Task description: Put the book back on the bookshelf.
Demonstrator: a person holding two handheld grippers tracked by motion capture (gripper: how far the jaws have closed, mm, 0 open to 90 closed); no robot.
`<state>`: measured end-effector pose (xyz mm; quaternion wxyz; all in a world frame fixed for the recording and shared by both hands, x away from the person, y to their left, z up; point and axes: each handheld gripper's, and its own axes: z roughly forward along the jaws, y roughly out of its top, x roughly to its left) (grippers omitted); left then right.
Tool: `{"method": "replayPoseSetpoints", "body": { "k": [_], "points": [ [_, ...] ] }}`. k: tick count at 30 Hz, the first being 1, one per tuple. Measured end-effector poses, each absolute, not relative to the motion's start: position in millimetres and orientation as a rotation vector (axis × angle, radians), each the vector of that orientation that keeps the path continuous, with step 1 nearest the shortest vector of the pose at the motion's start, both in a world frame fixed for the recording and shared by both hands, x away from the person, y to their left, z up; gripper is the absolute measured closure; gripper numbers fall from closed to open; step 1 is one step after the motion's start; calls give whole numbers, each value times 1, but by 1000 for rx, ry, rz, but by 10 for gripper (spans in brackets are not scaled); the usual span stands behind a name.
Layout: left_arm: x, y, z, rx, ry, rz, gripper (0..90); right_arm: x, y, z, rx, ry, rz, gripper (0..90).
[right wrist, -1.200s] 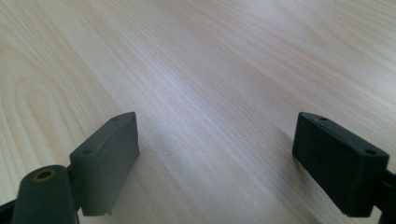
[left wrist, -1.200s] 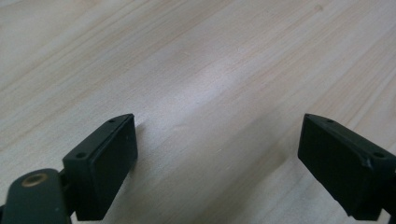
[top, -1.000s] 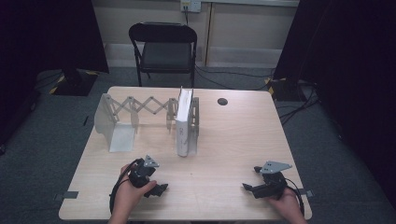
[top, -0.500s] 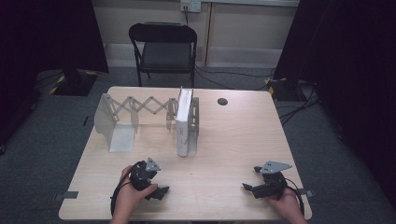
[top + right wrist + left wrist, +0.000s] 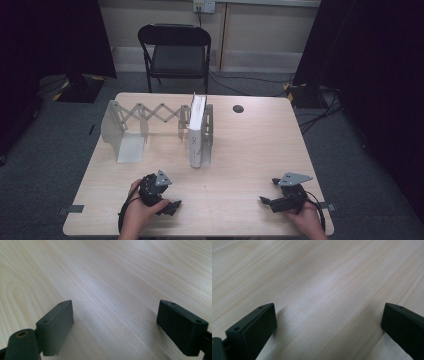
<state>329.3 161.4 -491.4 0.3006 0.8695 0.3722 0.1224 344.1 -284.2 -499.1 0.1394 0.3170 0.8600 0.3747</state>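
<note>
My left gripper [image 5: 171, 206] rests near the table's front edge at the left, held in a hand, jaws pointing right. In the left gripper view its jaws stand wide apart over bare wood [image 5: 324, 297], so the left gripper [image 5: 328, 317] is open and empty. My right gripper [image 5: 265, 201] lies near the front edge at the right, jaws pointing left. The right gripper [image 5: 115, 315] is also open with only the tabletop between its jaws. A white book [image 5: 196, 132] stands upright in a grey expandable rack [image 5: 150, 116] at the table's back middle, far from both grippers.
The light wooden table [image 5: 240, 150] has a round cable hole [image 5: 238, 108] at the back right. A black folding chair [image 5: 176, 50] stands behind the table. Cables run over the floor at the right. Tape marks sit at the front corners.
The left hand and gripper have shifted slightly at the front left. The right gripper has stayed in place.
</note>
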Motion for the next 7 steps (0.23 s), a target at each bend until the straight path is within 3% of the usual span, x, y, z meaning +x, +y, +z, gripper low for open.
{"method": "replayPoseSetpoints", "body": {
  "k": [7],
  "points": [
    [328,162,-493,2291,984,330,0,343,-284,-499,933,2477,1078,134]
  ]
}}
